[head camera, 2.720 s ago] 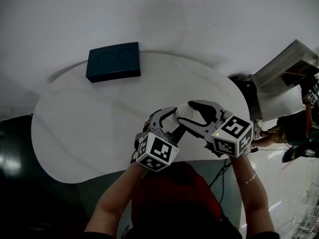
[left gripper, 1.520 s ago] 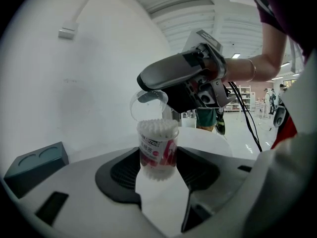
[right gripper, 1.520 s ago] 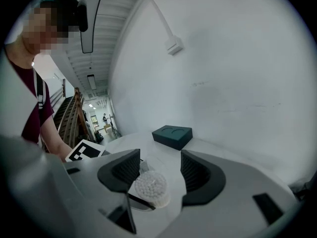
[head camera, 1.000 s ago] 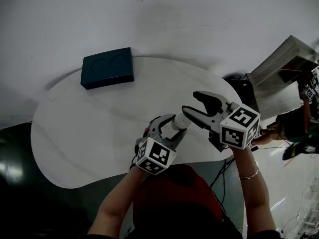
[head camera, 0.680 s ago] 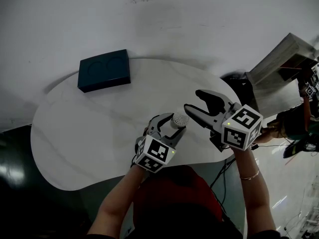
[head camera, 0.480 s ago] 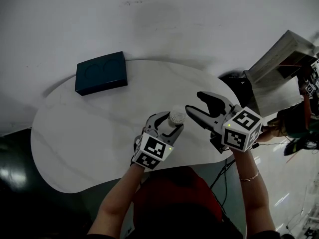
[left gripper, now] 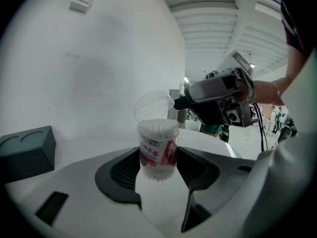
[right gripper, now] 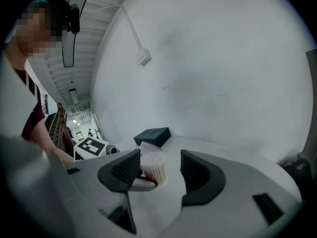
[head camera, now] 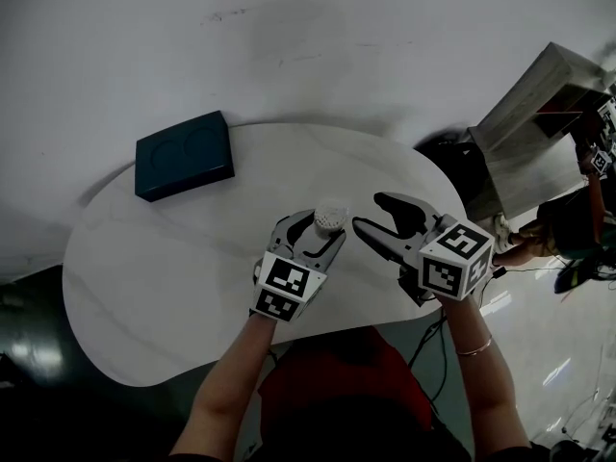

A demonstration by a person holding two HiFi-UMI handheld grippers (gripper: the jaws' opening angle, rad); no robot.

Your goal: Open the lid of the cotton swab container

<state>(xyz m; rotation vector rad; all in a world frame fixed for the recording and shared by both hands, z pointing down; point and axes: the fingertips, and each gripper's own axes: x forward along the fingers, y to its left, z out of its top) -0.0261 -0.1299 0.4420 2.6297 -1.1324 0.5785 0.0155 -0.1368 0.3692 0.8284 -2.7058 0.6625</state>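
The cotton swab container [left gripper: 157,148], a small clear tub with a red and white label and packed with white swabs, stands upright between my left gripper's [left gripper: 157,158] pads. That gripper is shut on it. Its clear lid [left gripper: 152,103] is flipped up behind the rim. In the head view the container [head camera: 330,218] sits at the left gripper's [head camera: 313,231] tips above the white table [head camera: 173,258]. My right gripper [head camera: 368,212] hangs open just right of it, apart from it and holding nothing. From the right gripper [right gripper: 159,170] view the container [right gripper: 152,168] shows beyond the jaws.
A dark teal box [head camera: 183,154] lies at the table's far left edge, also seen as the box [right gripper: 152,135] in the right gripper view. Off the table to the right are a grey cabinet [head camera: 539,114] and another person [head camera: 577,224]. A white wall runs behind.
At first the right gripper's jaws were round the container's top; they have since drawn off to the right and stand open. Both hands have drifted a little left and farther onto the table.
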